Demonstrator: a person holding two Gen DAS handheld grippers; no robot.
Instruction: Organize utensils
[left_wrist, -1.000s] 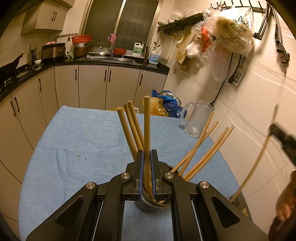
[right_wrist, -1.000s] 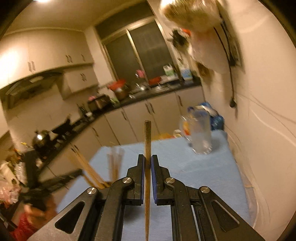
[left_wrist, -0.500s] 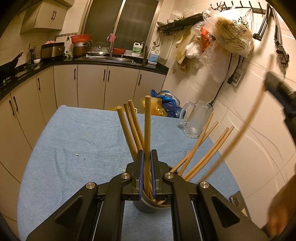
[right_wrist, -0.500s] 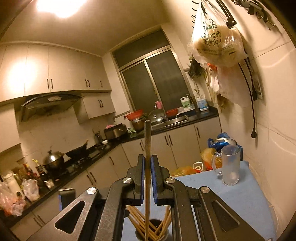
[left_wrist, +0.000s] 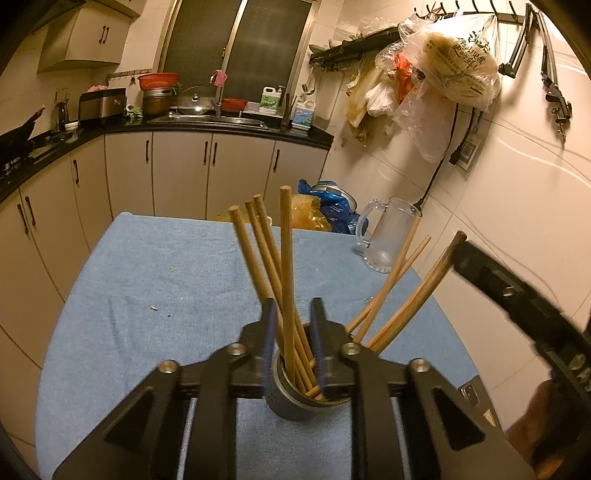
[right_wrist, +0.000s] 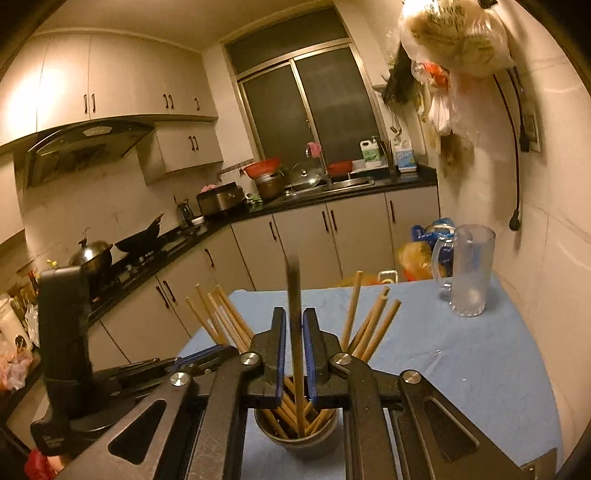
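Note:
A grey metal holder cup (left_wrist: 295, 400) stands on the blue table cloth (left_wrist: 147, 280) and holds several wooden chopsticks (left_wrist: 258, 251). My left gripper (left_wrist: 293, 325) is open above the cup, and one chopstick (left_wrist: 285, 258) stands loose between its jaws with its lower end in the cup. My right gripper (right_wrist: 294, 332) is just above the same cup (right_wrist: 295, 439). A blurred chopstick (right_wrist: 294, 295) runs between its parted jaws, tip down in the cup. The right gripper also shows in the left wrist view (left_wrist: 517, 306).
A clear glass mug (left_wrist: 388, 240) stands at the table's far right near the tiled wall; it also shows in the right wrist view (right_wrist: 469, 273). Kitchen cabinets and a counter with a sink (left_wrist: 207, 118) lie beyond. Plastic bags (left_wrist: 454, 62) hang on the wall.
My left gripper opened and let go of its chopstick in the cup. My right gripper swung in over the cup, lowered its chopstick into it, and its jaws parted.

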